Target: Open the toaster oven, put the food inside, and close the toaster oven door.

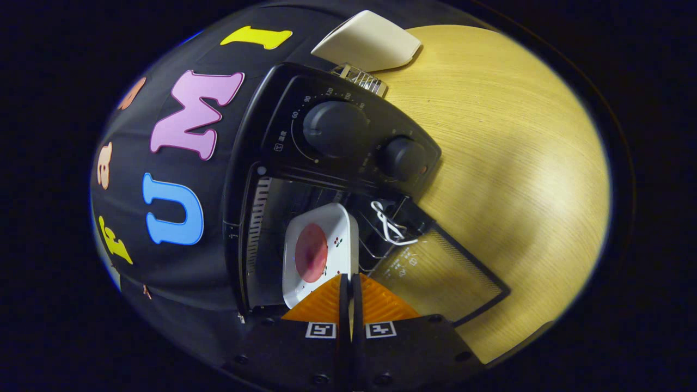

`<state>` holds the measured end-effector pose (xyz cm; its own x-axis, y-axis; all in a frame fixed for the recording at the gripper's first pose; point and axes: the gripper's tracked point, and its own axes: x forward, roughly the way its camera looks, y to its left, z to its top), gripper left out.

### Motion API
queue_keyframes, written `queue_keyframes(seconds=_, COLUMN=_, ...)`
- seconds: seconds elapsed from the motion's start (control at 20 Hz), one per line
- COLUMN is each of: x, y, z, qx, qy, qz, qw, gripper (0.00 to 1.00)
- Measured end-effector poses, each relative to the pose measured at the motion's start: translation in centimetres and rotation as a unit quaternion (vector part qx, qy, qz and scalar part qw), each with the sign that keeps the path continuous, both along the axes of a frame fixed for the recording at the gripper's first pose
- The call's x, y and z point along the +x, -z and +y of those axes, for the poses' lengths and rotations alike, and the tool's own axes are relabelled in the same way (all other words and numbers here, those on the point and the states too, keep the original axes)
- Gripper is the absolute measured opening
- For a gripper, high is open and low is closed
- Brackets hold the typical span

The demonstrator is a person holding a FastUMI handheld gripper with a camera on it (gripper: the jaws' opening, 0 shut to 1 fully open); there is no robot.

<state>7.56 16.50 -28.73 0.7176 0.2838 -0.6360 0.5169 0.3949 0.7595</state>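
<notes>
Gripping the white plate's (321,247) rim, the hand-held gripper (350,279) shows its pink food (311,252).

A staged recording booth, not a real kitchen, is indicated by the black cloth wall (179,283) hung directly behind a pale wood-grain surface (517,163), on which a black toaster oven with two round knobs (348,136) is set.

Warm light falls bright on the table (517,163) at right; toaster oven (326,179) cavity sits dim, edges bend, focus sharp.
</notes>
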Motion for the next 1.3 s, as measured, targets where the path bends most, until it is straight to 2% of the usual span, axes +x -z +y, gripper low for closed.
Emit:
queue_keyframes(seconds=0.15, x=2.3, y=-0.2, z=0.8, qx=0.015, qy=0.037, qz=0.003, qw=0.999, gripper=0.05)
queue_keyframes(seconds=0.3, x=3.1, y=-0.4, z=0.8, qx=0.011, qy=0.057, qz=0.004, qw=0.998, gripper=0.06)
queue_keyframes(seconds=0.4, x=3.2, y=-1.0, z=0.9, qx=0.012, qy=0.06, qz=-0.005, qw=0.998, gripper=0.09)
queue_keyframes(seconds=0.45, x=3.5, y=-1.3, z=1.0, qx=0.012, qy=0.057, qz=-0.013, qw=0.998, gripper=0.14)
queue_keyframes(seconds=0.5, x=3.5, y=-1.6, z=1.2, qx=0.016, qy=0.053, qz=-0.019, qw=0.998, gripper=0.14)
queue_keyframes(seconds=0.6, x=3.0, y=-2.2, z=1.9, qx=0.021, qy=0.042, qz=-0.024, qw=0.999, gripper=0.21)
queue_keyframes(seconds=0.7, x=2.5, y=-2.9, z=2.3, qx=0.028, qy=0.025, qz=-0.036, qw=0.999, gripper=0.4)
queue_keyframes(seconds=0.85, x=0.4, y=-3.0, z=2.8, qx=0.016, qy=-0.011, qz=-0.037, qw=0.999, gripper=0.97)
queue_keyframes(seconds=1.1, x=-4.0, y=-3.0, z=2.2, qx=-0.064, qy=-0.083, qz=-0.045, qw=0.993, gripper=0.98)
queue_keyframes(seconds=1.3, x=-7.2, y=-4.4, z=1.8, qx=-0.148, qy=-0.16, qz=-0.085, qw=0.972, gripper=0.98)
